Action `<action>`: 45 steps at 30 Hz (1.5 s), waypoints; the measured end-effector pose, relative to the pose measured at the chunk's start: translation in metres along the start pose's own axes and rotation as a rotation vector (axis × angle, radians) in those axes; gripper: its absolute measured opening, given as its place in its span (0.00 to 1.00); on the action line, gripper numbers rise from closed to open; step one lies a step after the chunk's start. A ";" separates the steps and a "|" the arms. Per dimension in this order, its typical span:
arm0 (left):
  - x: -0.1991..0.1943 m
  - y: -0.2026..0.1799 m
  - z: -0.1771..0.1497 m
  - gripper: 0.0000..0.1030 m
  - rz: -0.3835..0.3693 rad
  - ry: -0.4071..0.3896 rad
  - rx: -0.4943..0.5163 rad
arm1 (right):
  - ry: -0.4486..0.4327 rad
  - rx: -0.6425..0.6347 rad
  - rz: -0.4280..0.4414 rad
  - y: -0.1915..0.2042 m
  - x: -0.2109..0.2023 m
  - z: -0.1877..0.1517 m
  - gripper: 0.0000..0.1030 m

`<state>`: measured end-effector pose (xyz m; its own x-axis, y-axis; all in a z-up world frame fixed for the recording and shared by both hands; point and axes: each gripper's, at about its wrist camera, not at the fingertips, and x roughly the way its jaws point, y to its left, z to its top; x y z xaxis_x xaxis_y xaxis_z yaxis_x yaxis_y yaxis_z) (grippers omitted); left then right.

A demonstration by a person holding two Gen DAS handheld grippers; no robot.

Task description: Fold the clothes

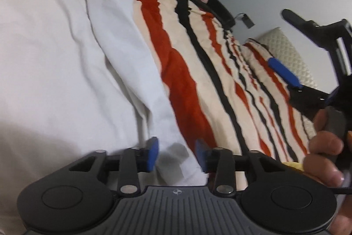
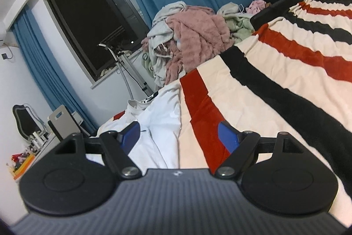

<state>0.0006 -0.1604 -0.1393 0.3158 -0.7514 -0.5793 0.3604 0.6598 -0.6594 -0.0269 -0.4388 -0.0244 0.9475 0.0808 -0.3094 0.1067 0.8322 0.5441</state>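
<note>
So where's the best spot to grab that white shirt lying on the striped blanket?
Pinch the white shirt at its free edge beside the striped blanket, where the left gripper already straddles a raised fold, coming from above; elsewhere it lies too flat.

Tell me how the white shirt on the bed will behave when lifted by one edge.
The white shirt is creased and drapes in soft folds, so it will probably hang limp. It looks thin, likely light. It may drag across the fuzzy striped blanket.

bed [image 2: 286, 72]: striped blanket, cream with red and black bands, covers it | white garment [image 1: 66, 58]: spread flat on the blanket, creased | clothes heap [image 2: 193, 36]: pink, grey and green pieces piled at the far edge near the curtain
</note>
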 end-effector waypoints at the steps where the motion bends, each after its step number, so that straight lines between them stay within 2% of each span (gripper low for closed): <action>1: 0.001 0.000 -0.001 0.43 0.005 0.005 0.005 | 0.006 -0.003 0.001 0.001 0.001 -0.001 0.78; 14: -0.012 0.012 -0.016 0.42 0.035 0.028 -0.065 | 0.041 -0.012 -0.019 0.006 0.003 -0.008 0.78; 18: -0.013 0.011 -0.018 0.42 0.050 0.037 -0.052 | 0.048 -0.018 -0.023 0.008 0.004 -0.009 0.78; 27: 0.000 0.013 -0.015 0.35 -0.016 0.023 -0.014 | 0.062 -0.020 -0.030 0.010 0.008 -0.013 0.78; 29: 0.003 0.018 -0.014 0.29 -0.037 0.018 -0.024 | 0.061 -0.021 -0.034 0.011 0.008 -0.013 0.78; 32: 0.002 0.024 -0.013 0.06 -0.060 0.008 -0.048 | 0.061 -0.023 -0.041 0.012 0.009 -0.014 0.78; 39: -0.035 0.019 -0.014 0.03 -0.080 -0.057 -0.038 | 0.058 -0.014 -0.061 0.009 0.008 -0.014 0.78; 45: -0.088 0.016 -0.003 0.03 -0.076 -0.107 -0.070 | 0.056 -0.016 -0.044 0.010 0.006 -0.013 0.78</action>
<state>-0.0238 -0.0836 -0.1005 0.3835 -0.7923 -0.4746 0.3262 0.5970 -0.7329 -0.0245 -0.4233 -0.0308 0.9235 0.0747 -0.3763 0.1422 0.8442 0.5167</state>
